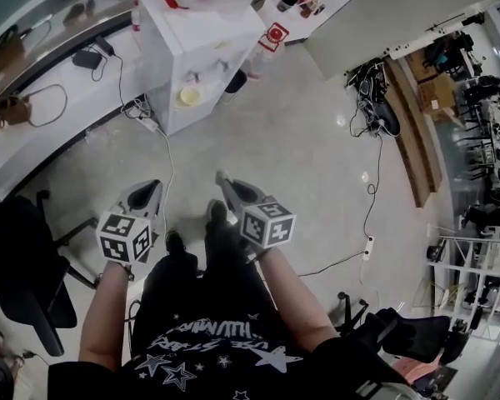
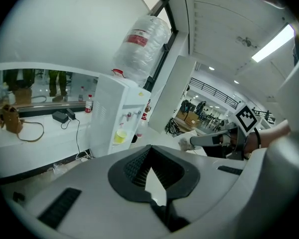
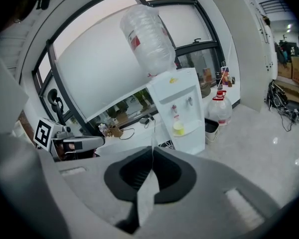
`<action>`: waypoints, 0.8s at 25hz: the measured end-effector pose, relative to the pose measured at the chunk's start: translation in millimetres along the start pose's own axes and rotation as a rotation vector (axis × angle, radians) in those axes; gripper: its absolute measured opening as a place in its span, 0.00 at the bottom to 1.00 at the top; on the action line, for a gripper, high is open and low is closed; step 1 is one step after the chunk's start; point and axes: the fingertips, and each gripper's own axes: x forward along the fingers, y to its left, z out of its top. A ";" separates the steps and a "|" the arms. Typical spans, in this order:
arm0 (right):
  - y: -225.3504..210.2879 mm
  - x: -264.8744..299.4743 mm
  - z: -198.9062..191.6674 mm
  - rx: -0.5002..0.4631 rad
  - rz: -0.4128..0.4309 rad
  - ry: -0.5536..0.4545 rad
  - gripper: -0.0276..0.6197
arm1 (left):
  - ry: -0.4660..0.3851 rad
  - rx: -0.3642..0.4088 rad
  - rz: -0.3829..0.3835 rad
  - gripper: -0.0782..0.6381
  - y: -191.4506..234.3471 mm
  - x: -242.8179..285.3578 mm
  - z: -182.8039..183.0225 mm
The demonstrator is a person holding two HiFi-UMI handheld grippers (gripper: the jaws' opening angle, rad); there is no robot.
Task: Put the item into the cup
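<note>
While the person stands on the pale floor [image 1: 317, 157], both grippers are held out in front at waist level, pointing toward a white water dispenser [image 1: 200, 57].

- Long white counter [image 1: 33, 140]: runs behind and to the left of the dispenser.
- Dispenser: upright, with an inverted clear bottle [image 3: 147, 39] on top. A spare jug [image 3: 218, 111] stands on the floor just beside it.
- Black chair [image 1: 25, 265]: on the person's left, well apart from the dispenser.
- Left gripper [image 1: 147, 192]: its own view shows the jaw tips met and nothing between them; only floor shows through the gap behind the tips.
- Right gripper [image 1: 229, 186]: jaw tips likewise together, with nothing seen held. It is near the left gripper, not touching it.
- White cable [image 1: 168, 173]: runs along the floor from the dispenser's base toward the left gripper.
- Yellow cup [image 1: 189, 97]: upright on the dispenser's tray under the taps, well apart from both grippers.
- Item: cannot be made out in any view.
</note>
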 end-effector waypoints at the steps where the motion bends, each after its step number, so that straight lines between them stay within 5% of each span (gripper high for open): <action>1: -3.6 4.0 -0.2 -0.004 0.002 0.004 0.04 | 0.003 -0.005 0.008 0.11 4.0 4.7 -1.2; 20: -119.8 141.0 32.6 -0.017 0.084 0.092 0.04 | -0.039 -0.114 0.178 0.11 64.7 124.6 10.3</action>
